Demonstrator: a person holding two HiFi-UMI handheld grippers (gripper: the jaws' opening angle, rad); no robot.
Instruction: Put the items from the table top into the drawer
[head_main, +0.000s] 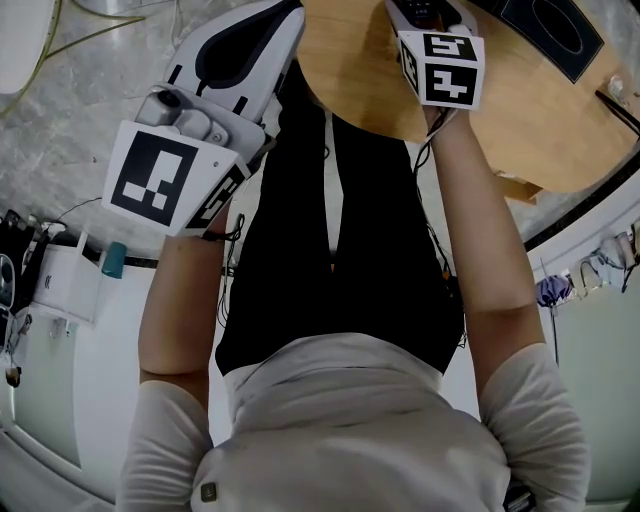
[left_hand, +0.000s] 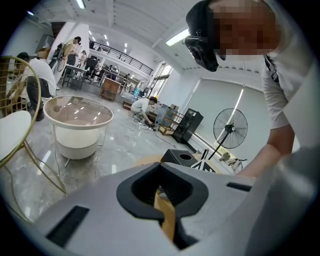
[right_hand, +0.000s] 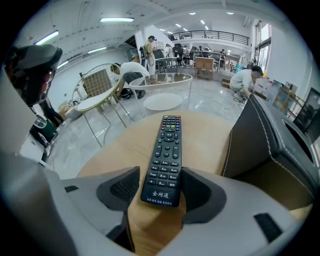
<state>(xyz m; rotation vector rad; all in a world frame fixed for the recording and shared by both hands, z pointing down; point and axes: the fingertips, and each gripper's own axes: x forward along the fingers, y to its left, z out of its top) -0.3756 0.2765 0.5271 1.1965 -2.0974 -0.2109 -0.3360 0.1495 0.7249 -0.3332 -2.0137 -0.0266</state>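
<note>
Round wood table (right_hand: 205, 140) w/ black stitched box (right_hand: 272, 145) on it; TV remote (right_hand: 165, 155) lies flat just beside the box.
Right gripper (right_hand: 161, 191): jaws wide apart, astride remote's near end, pads not pressing yet. Left gripper (left_hand: 161, 197): jaws together, nothing held. Remote prob. light, stiff plastic w/ smooth sides, so it may slip or tip. Best pinched across its long edges, nearer mid-length than the end.

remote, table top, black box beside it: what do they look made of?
Remote: black plastic, matte, with keys that look rubbery. Table top: wood or wood veneer, smooth, with faint light grain. Box: probably leather or faux leather, judging by the white stitching along its edges.
</note>
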